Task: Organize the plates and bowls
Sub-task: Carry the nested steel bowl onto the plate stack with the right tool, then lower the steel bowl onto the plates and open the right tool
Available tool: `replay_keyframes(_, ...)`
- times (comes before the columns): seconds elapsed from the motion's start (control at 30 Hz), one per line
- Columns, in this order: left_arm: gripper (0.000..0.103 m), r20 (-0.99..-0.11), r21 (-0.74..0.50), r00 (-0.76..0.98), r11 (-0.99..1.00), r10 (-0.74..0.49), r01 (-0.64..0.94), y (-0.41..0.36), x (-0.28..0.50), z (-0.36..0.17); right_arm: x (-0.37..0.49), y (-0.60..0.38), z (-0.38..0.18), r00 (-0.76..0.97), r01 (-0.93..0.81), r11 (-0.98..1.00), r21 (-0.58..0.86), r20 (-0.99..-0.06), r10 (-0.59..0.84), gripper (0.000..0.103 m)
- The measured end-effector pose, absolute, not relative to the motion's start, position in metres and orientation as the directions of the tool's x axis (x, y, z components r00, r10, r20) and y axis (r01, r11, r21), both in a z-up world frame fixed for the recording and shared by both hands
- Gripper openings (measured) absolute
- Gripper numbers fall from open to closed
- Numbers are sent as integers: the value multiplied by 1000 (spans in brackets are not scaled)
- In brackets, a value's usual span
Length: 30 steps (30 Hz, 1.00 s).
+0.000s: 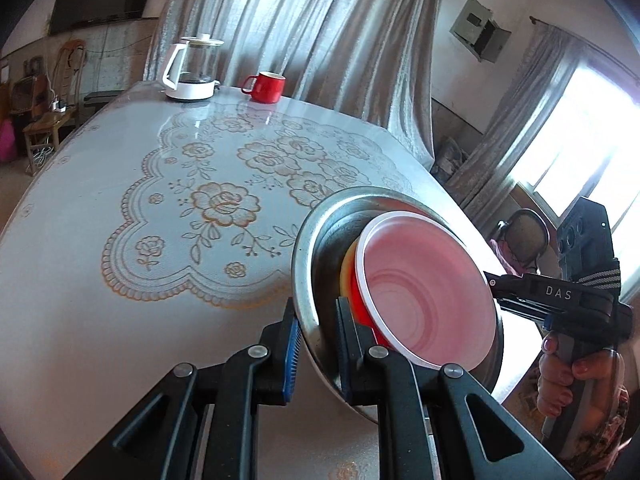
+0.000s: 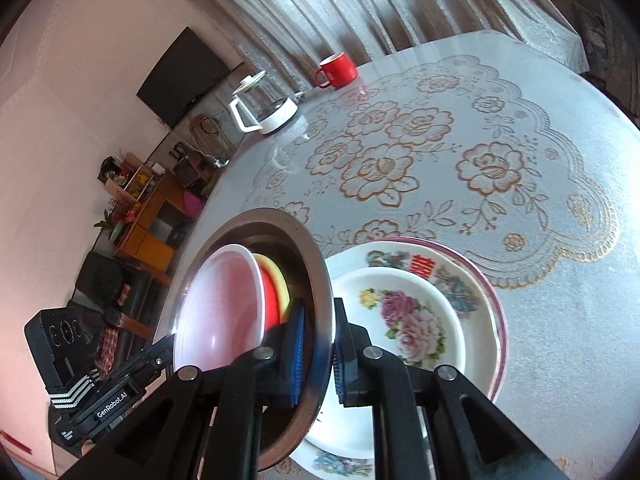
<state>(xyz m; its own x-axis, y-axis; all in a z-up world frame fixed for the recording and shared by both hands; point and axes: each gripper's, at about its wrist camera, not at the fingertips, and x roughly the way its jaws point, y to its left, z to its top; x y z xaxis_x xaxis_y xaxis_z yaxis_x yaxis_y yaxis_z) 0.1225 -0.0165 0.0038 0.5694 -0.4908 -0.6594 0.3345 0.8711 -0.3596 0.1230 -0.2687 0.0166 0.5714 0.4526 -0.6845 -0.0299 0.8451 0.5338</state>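
A steel bowl (image 1: 320,232) hangs tilted above the table, with a white bowl (image 1: 428,288) nested in it over red and yellow ones (image 1: 346,268). My left gripper (image 1: 318,340) is shut on the steel rim at its near side. On the opposite rim my right gripper (image 1: 490,286) is shut too, a hand on its handle. The right wrist view shows the right gripper (image 2: 320,354) clamping the steel bowl (image 2: 316,264), the white bowl (image 2: 220,304) inside and the left gripper (image 2: 164,354) at the lower left. Beside the bowl, a small floral plate (image 2: 408,320) lies on a larger patterned plate (image 2: 480,292).
A glass kettle with a white base (image 1: 192,68) and a red mug (image 1: 266,86) stand at the table's far edge before a grey curtain. The table (image 1: 100,200) carries a lace-patterned cloth. Furniture stands beyond its left side, a window to the right.
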Motion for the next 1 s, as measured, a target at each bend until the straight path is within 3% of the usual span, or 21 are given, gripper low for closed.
replay_keyframes(0.4, 15, -716, -326, 504, 870, -483, 371, -63, 136, -22, 114, -323, -26, 559, 119, 815, 567, -717, 418, 12)
replay_keyframes(1.0, 20, -719, -301, 520, 881, -461, 365, -62, 136, -33, 115, -324, -37, 563, 135, 804, 579, -712, 418, 12)
